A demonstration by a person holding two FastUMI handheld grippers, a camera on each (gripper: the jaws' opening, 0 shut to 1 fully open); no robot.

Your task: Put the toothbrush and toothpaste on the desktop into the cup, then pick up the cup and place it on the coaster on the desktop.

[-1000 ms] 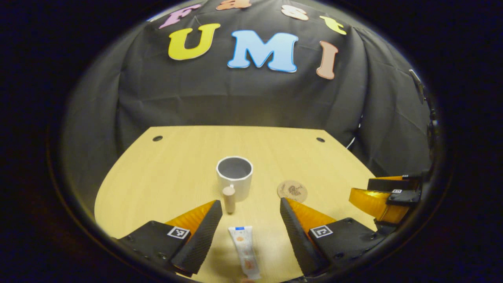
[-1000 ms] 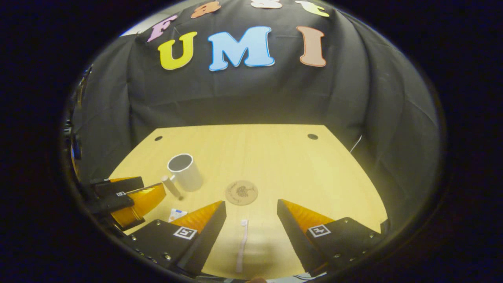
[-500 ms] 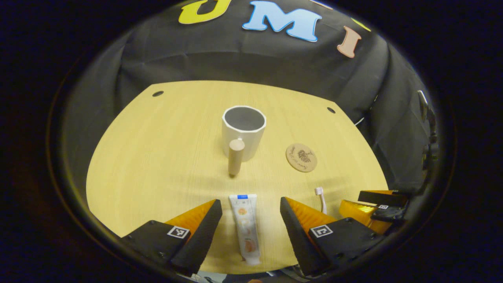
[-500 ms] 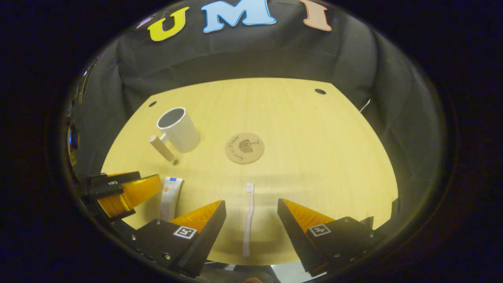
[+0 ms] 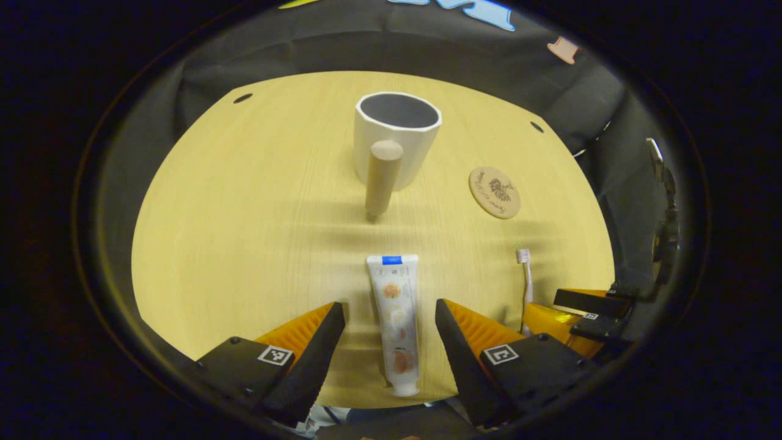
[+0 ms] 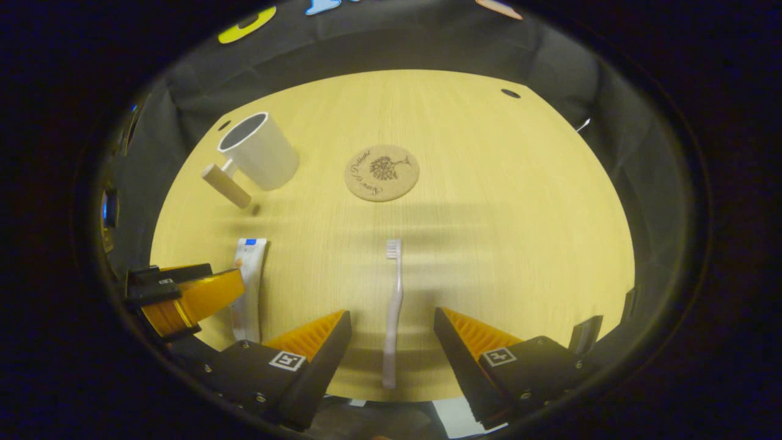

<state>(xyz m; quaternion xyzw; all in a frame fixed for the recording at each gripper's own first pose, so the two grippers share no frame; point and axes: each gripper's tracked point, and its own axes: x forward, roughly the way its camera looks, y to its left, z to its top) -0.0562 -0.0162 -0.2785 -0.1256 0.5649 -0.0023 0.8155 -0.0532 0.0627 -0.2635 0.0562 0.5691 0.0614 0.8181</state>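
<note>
Left gripper view shows the left gripper [image 5: 390,311] spread wide over the toothpaste [image 5: 396,321], which lies flat on the desk [image 5: 244,214] between its fingers, not touched. Past it stands the cup [image 5: 397,137], with the coaster [image 5: 495,192] to the side. Right gripper view shows the right gripper [image 6: 391,321] spread wide too, with the toothbrush [image 6: 392,311] flat between its fingers, not touched.

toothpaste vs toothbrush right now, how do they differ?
The toothpaste is a wide flat printed tube; the toothbrush is a thin pale stick with bristles at its far end. The toothpaste lies between the open left gripper fingers, the toothbrush between the open right gripper fingers. Both lie flat, ungripped.
</note>
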